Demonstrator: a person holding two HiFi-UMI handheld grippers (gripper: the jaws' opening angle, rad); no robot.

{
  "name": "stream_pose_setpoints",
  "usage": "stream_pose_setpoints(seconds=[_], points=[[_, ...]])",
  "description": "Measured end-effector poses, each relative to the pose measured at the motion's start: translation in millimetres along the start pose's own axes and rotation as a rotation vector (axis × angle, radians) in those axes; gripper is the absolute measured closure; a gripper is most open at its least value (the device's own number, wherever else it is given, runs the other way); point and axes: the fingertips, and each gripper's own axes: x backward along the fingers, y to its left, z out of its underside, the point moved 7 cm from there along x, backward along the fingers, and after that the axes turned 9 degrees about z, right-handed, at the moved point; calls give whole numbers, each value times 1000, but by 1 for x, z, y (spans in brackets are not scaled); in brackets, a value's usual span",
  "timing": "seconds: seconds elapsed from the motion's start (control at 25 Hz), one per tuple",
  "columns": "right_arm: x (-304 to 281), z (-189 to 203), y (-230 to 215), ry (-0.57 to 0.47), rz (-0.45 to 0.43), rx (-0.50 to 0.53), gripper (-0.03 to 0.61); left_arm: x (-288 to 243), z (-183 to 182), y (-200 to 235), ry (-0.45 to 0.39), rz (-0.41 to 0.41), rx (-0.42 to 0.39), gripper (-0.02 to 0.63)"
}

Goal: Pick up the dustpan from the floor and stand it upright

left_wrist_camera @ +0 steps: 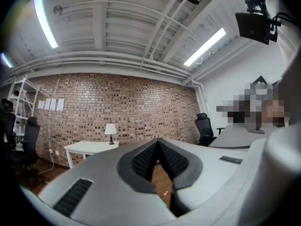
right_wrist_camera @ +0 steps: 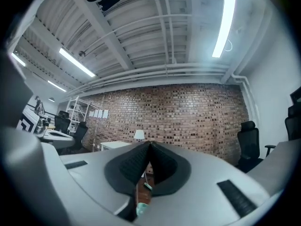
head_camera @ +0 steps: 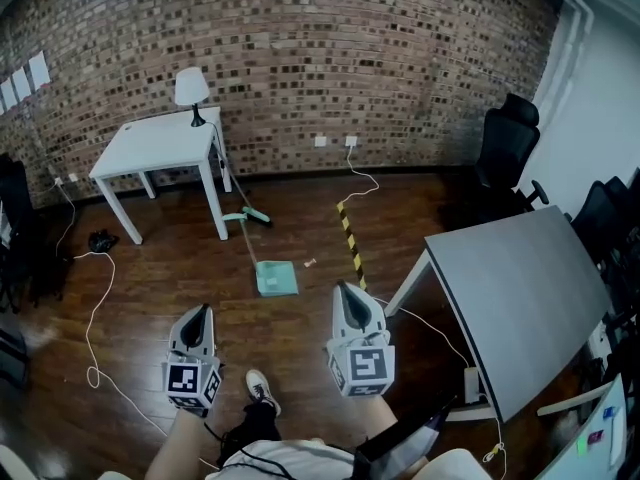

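Note:
A mint-green dustpan (head_camera: 276, 278) lies flat on the wooden floor, its long handle running back toward the white table's leg. A matching green brush (head_camera: 256, 215) lies by that leg. My left gripper (head_camera: 202, 311) is low in the head view, left of the dustpan and nearer to me, shut and empty. My right gripper (head_camera: 343, 289) is just right of the pan, also shut with nothing in it. In the right gripper view the dustpan (right_wrist_camera: 141, 208) shows as a sliver between the jaws, far ahead. The left gripper (left_wrist_camera: 157, 145) points level at the brick wall.
A white table (head_camera: 160, 143) with a lamp (head_camera: 191, 89) stands by the brick wall. A grey table (head_camera: 525, 298) fills the right. A yellow-black floor strip (head_camera: 351, 245) lies right of the dustpan. White cables (head_camera: 97, 308) trail on the floor at left. Office chairs (head_camera: 508, 148) stand at right.

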Motion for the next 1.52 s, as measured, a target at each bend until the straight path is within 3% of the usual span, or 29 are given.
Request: stream_pose_setpoints(seconds=[0.16, 0.32, 0.72, 1.0, 1.24, 1.52], points=[[62, -11, -15, 5, -19, 9, 595, 48, -12, -49, 7, 0, -19, 618], [97, -23, -18, -3, -24, -4, 595, 77, -20, -69, 8, 3, -36, 618], [107, -43, 6, -41, 3, -19, 595, 97, -44, -42, -23, 19, -85, 618], [90, -47, 42, -54, -63, 21, 597, 90, -54, -16, -51, 17, -91, 618], [88, -49, 46, -37, -110, 77, 597, 84, -54, -22, -52, 22, -94, 618], [95, -56, 44, -15, -107, 58, 597, 83, -62, -32, -63, 36, -107, 618]])
